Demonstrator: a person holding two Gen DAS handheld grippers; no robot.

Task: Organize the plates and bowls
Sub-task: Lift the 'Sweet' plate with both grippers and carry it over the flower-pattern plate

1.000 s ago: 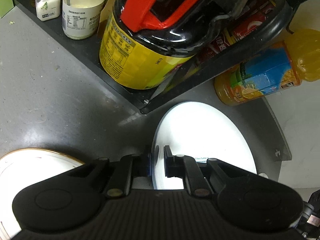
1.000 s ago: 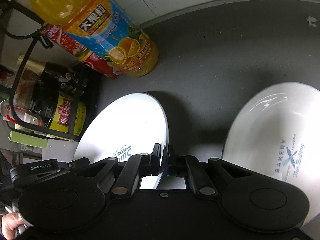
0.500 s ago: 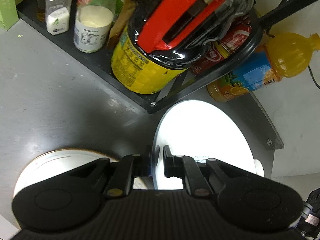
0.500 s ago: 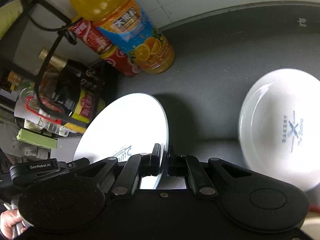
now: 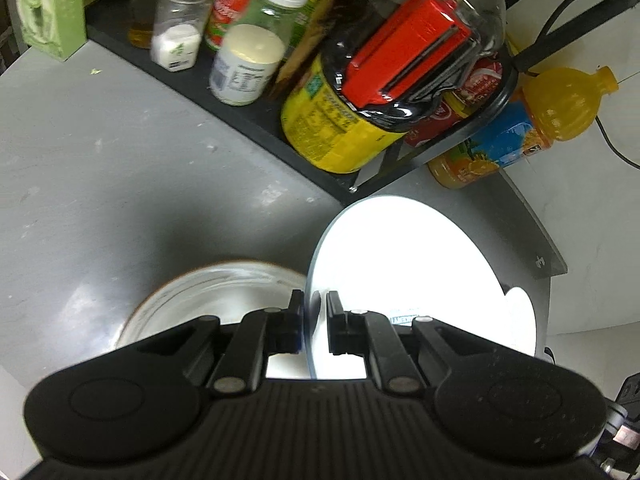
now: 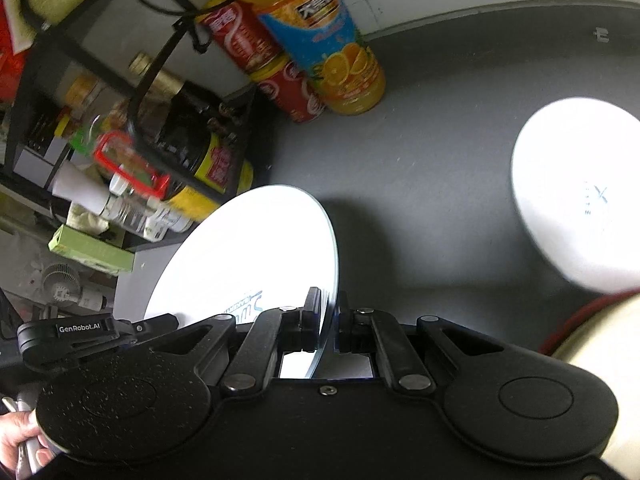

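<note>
the white plate (image 5: 404,264) is gripped at its rim by the jaws of both the left gripper (image 5: 313,322) and right gripper (image 6: 329,320), raised higher above the bench (image 6: 420,168) than before; the brown-rimmed bowl (image 5: 224,300) is now seen nearer.

- I count three dishes: one white plate (image 5: 404,264), one brown-rimmed bowl (image 5: 216,292), one printed white bowl (image 6: 576,200).
- One orange juice bottle (image 5: 520,128).
- Two red cans (image 6: 264,60).
- One yellow-labelled jug (image 5: 352,120).
</note>
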